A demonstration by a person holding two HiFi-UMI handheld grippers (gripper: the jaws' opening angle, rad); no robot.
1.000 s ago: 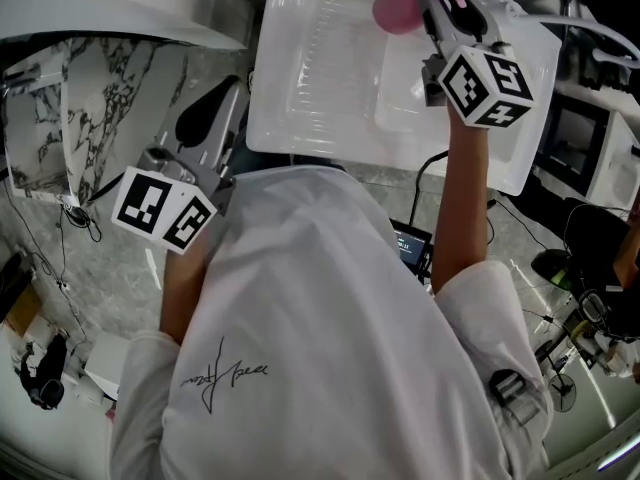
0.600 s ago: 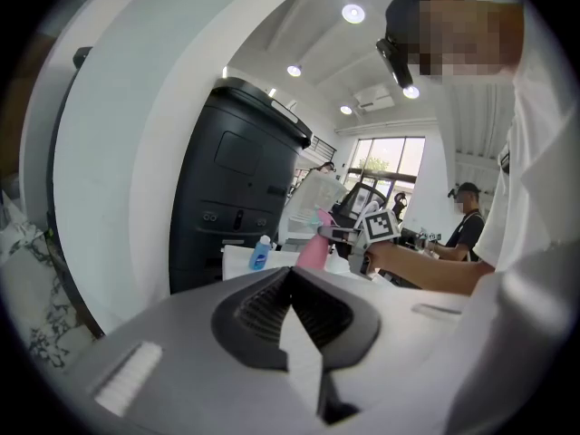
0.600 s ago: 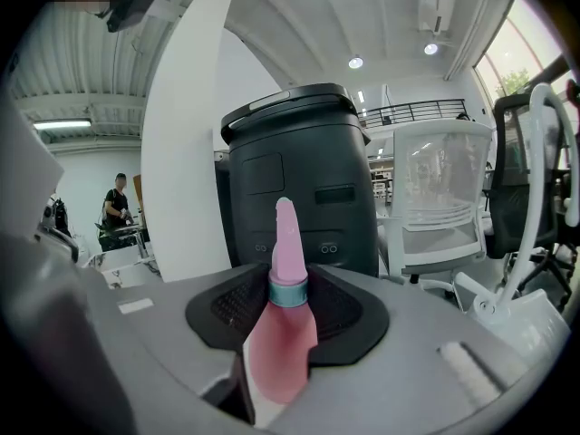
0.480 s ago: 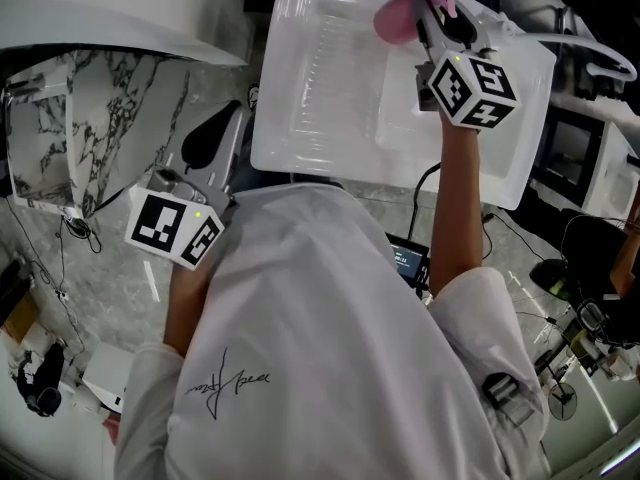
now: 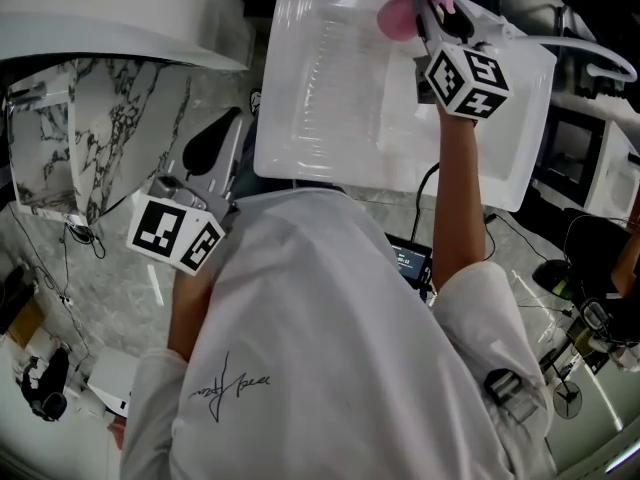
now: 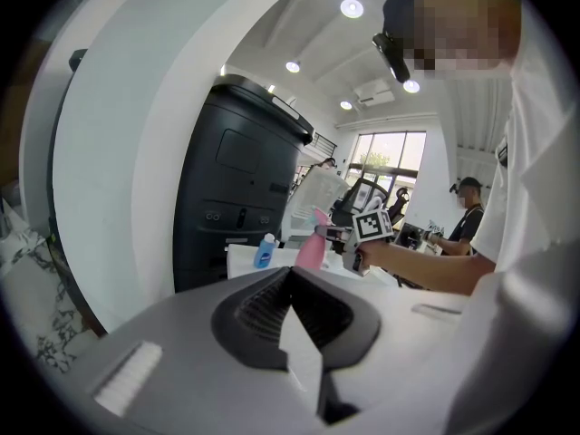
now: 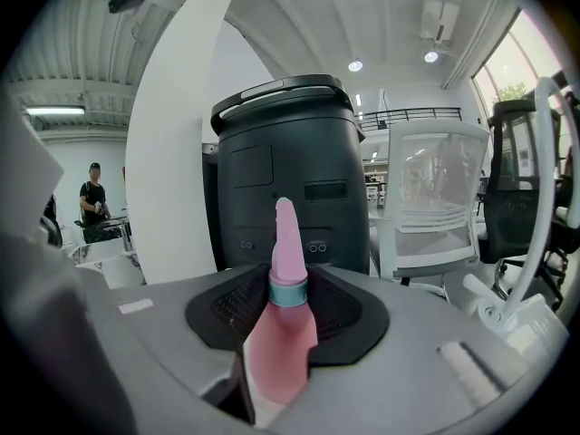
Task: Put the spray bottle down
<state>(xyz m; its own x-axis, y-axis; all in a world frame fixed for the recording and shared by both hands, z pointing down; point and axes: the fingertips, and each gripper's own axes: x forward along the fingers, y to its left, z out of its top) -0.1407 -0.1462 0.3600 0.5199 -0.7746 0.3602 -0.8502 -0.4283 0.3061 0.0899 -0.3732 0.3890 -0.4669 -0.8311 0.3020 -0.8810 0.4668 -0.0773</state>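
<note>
Pink spray bottle [image 7: 281, 333] is clamped upright in R gripper [image 5: 440, 18], over far end of white tray [image 5: 330, 118]. Lower till base sits flat, then open and back off straight. L gripper [image 6: 290, 306] has jaws together, nothing in it.

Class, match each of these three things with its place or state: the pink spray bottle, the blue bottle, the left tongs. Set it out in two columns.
Column one
1. pink spray bottle
2. blue bottle
3. left tongs

Column two
A. shut, with nothing between them
B. standing at the far end of the white tray
C. gripped in the right tongs

Pairs: 1-C, 2-B, 3-A
</note>
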